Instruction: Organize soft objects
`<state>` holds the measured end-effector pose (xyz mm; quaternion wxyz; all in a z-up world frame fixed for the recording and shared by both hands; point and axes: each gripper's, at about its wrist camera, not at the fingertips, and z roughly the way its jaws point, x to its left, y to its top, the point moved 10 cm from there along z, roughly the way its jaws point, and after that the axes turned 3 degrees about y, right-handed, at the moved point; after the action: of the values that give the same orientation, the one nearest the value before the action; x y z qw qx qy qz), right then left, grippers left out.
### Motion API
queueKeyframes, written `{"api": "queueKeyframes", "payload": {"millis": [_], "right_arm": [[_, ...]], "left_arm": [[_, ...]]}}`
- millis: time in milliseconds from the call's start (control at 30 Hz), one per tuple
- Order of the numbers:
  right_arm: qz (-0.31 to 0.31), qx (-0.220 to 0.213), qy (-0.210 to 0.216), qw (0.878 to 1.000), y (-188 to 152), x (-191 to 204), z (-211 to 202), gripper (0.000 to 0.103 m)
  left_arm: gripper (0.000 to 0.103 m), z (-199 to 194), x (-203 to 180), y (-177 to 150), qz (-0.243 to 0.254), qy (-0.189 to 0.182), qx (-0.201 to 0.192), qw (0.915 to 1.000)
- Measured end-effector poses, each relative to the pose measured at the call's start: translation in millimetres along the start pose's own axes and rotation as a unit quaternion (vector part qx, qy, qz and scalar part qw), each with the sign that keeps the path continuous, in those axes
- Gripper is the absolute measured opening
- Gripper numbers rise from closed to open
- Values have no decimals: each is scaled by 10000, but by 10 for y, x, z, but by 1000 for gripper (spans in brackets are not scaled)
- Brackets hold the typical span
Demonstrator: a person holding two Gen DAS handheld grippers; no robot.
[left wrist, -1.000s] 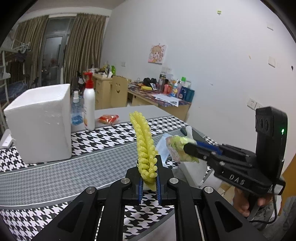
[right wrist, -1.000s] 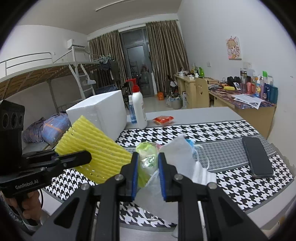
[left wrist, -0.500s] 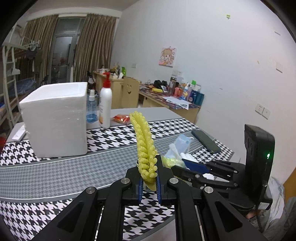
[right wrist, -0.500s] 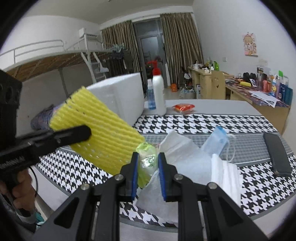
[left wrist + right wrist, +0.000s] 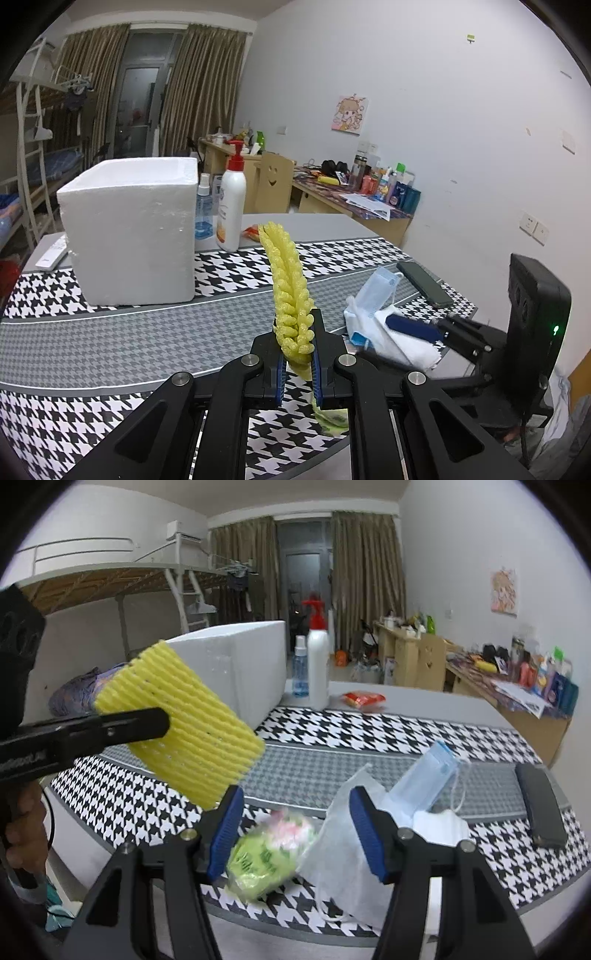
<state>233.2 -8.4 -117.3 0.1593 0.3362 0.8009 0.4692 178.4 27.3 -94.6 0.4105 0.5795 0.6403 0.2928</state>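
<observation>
A: What stands on the houndstooth tablecloth [image 5: 110, 332] at the far side?

B: A white foam box [image 5: 129, 229]; just beside it a small blue spray bottle [image 5: 204, 210] and a tall white pump bottle with a red top [image 5: 231, 203].

A: And past those?

B: A red-orange packet [image 5: 364, 699] lies on the bare grey tabletop.

A: Toward the right edge?

B: A dark phone [image 5: 541, 805] lies flat on the cloth.

A: And the room behind?

B: A cluttered wooden desk [image 5: 351, 203] along the wall, a cartoon poster [image 5: 350, 115] above it, brown curtains [image 5: 201, 88], and a loft bed [image 5: 110, 572].
</observation>
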Motion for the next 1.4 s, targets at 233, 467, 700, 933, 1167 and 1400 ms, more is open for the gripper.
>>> {"api": "queueKeyframes", "payload": {"millis": [233,467,700,933,1167,1400], "right_arm": [[-37,447,358,9984,-200,180,176,65],[-18,297,141,9995,-168,157,87,65],[498,346,-609,9963,-261,-333,6,65],[910,557,-1077,9884,-488,-691,-9,65],[1000,697,-1503,9811,-598,-947,-54,65],[1082,989,-1577,9766,-724,-1035,49,65]], "left_arm": [[12,-20,64,-38,-38,64,24,10000],[12,-32,95,-66,-62,56,49,10000],[12,3,39,-75,-6,-23,113,9999],[12,85,-7,-81,44,-132,169,9998],[12,148,-53,-74,68,-216,205,9995],[12,189,-31,-93,62,-212,245,9995]]}}
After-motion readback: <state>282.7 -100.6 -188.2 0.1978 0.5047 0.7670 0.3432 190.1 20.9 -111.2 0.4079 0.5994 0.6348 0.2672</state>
